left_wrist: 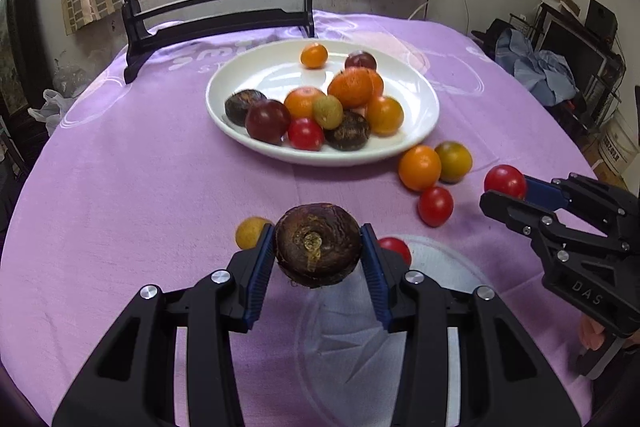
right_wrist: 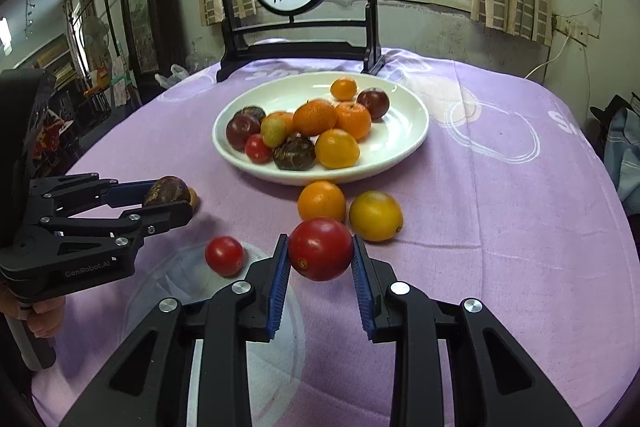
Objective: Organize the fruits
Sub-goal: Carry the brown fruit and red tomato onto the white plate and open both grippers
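Both hands loaded: the left gripper [left_wrist: 318, 247] pinches a dark brown water chestnut [left_wrist: 318, 245] between narrowed pads, clear of the purple cloth [left_wrist: 140, 187]; the right gripper [right_wrist: 320, 255] is squeezed tight on a red tomato [right_wrist: 320, 249]. Best carry both level over the loose fruit and release low inside the white plate [left_wrist: 240, 75], already heaped beyond.

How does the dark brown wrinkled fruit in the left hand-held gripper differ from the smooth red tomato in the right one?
The dark brown wrinkled fruit is matte, rough and flattened, with a pale stub at its centre; the smooth red tomato is glossy and round. The brown fruit looks wider between the left hand-held gripper pads than the tomato does in the right hand-held gripper. Both are clamped between blue pads, above the purple tablecloth.
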Motion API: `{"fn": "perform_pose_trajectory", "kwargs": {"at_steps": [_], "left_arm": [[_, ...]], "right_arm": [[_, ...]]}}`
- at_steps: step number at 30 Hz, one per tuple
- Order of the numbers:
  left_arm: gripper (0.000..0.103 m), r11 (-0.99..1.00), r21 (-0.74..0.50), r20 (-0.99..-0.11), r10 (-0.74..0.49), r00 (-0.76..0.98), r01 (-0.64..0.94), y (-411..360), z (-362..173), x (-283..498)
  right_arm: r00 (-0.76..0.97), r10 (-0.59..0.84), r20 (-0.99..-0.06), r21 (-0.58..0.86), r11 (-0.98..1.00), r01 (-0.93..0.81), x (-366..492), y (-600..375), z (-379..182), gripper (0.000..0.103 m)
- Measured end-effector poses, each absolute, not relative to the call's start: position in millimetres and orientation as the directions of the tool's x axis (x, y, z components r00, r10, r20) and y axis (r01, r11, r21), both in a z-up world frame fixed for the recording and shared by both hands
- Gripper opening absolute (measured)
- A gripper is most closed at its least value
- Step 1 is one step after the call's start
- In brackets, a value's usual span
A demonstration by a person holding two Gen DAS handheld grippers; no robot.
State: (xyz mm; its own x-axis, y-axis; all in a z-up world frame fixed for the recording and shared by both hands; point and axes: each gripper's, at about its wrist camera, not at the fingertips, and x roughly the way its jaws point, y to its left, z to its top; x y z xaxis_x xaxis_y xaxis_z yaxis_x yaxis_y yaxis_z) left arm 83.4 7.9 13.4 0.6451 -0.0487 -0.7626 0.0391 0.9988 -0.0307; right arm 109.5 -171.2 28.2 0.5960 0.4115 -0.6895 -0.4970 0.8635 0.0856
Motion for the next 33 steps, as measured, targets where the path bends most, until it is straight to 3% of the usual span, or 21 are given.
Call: {"fn": "perform_pose_trajectory", "kwargs": {"at_steps": [15, 33], "left_arm": [[0.042, 1.000, -0.002, -0.707, -0.001, 0.708, -0.001, 14.8, 66.0, 141.3], [0.042, 0.989, -0.008, -0.770, 0.086, 0.632, -0.144, 53.4, 28.5, 229.2]], "right_arm": [[0.679, 0.419, -0.603, 0.048, 0.868, -0.493, 155.1, -146.8, 78.8, 0.031], [0.622, 0.381, -0.684, -0.038, 0.833, -0.552, 215.0, -64.8, 40.9, 0.034]]}}
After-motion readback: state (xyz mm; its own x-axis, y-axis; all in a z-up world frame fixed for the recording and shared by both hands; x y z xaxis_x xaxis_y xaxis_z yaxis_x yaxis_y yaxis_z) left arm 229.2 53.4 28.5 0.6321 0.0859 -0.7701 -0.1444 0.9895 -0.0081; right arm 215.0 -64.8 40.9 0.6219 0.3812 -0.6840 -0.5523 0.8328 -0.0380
